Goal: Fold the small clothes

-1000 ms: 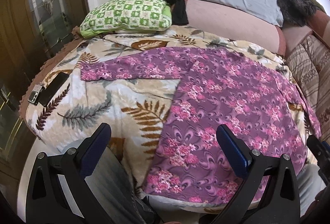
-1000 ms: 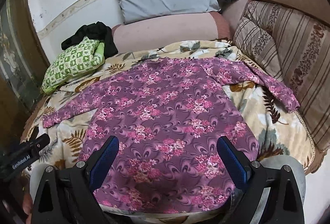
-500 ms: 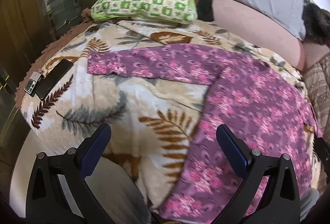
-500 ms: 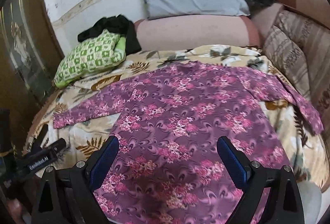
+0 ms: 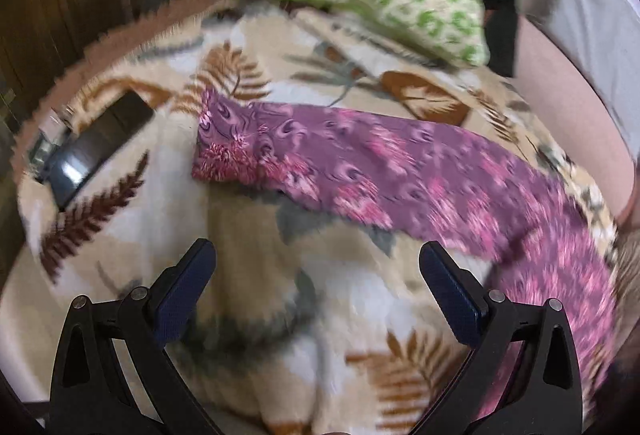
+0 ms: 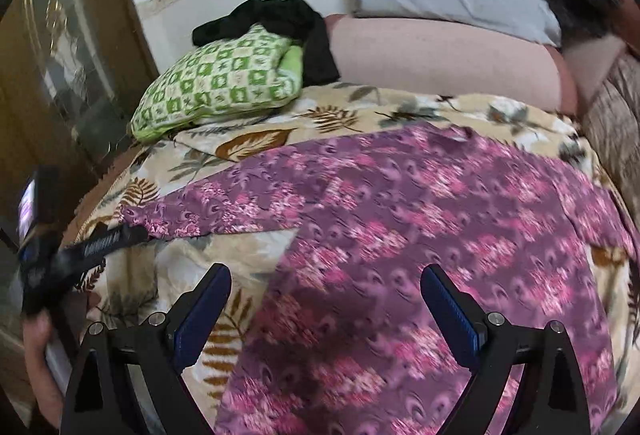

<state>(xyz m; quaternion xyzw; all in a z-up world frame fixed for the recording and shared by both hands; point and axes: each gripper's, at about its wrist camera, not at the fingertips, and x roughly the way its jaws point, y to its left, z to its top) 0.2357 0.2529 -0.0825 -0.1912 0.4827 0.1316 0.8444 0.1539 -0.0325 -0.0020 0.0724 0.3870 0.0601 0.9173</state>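
- Looking along my left tongs [image 5: 316, 289], I see both blue-padded fingers spread wide and released, holding nothing, above the cream leaf-print blanket [image 5: 256, 243] on the bed.
- Ahead of them lies the sleeve of the purple floral long-sleeved top [image 5: 360, 163], stretched flat, its cuff near a black phone [image 5: 100, 147] at the blanket's edge.
- My right tongs [image 6: 326, 305] are released too, empty, above the top's body [image 6: 420, 235], which lies spread flat across the blanket [image 6: 256, 143].
- A green-and-white checked pillow [image 6: 216, 83] sits beyond the sleeve, with a black garment [image 6: 280, 19] draped behind it.
- Both views are blurred.
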